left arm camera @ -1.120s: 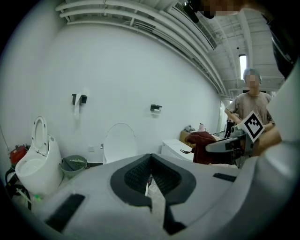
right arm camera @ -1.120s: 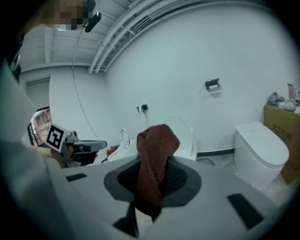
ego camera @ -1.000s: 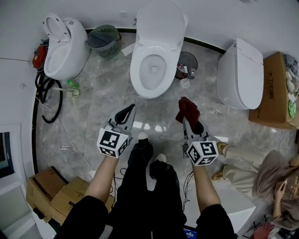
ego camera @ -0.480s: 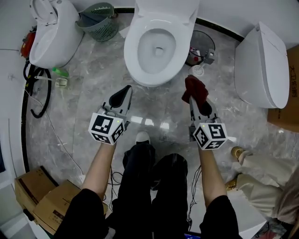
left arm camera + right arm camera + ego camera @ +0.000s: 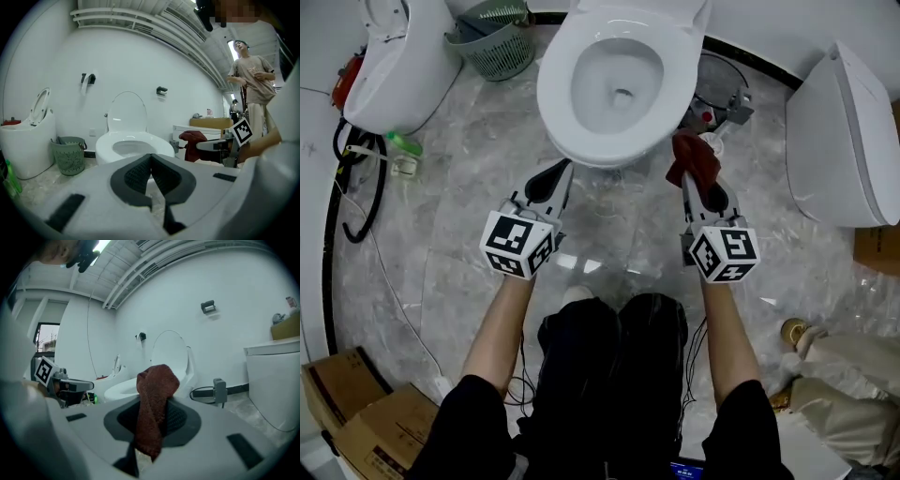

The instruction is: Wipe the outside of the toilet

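Note:
A white toilet (image 5: 614,80) with its lid up stands at the top middle of the head view; it also shows ahead in the left gripper view as the toilet (image 5: 133,143). My right gripper (image 5: 698,183) is shut on a dark red cloth (image 5: 694,157), held just off the bowl's front right rim. In the right gripper view the cloth (image 5: 154,404) hangs from between the jaws. My left gripper (image 5: 551,180) is shut with nothing in it, just short of the bowl's front left edge.
A second toilet (image 5: 398,66) stands at the left with a green basket (image 5: 492,42) beside it. A third white unit (image 5: 844,131) is at the right. Black hose (image 5: 352,187) and cardboard boxes (image 5: 356,412) lie at the left. A person (image 5: 255,93) stands at the right.
Both grippers have moved forward toward the toilet, which now sits closer and larger in the head view. The right gripper still holds the red cloth.

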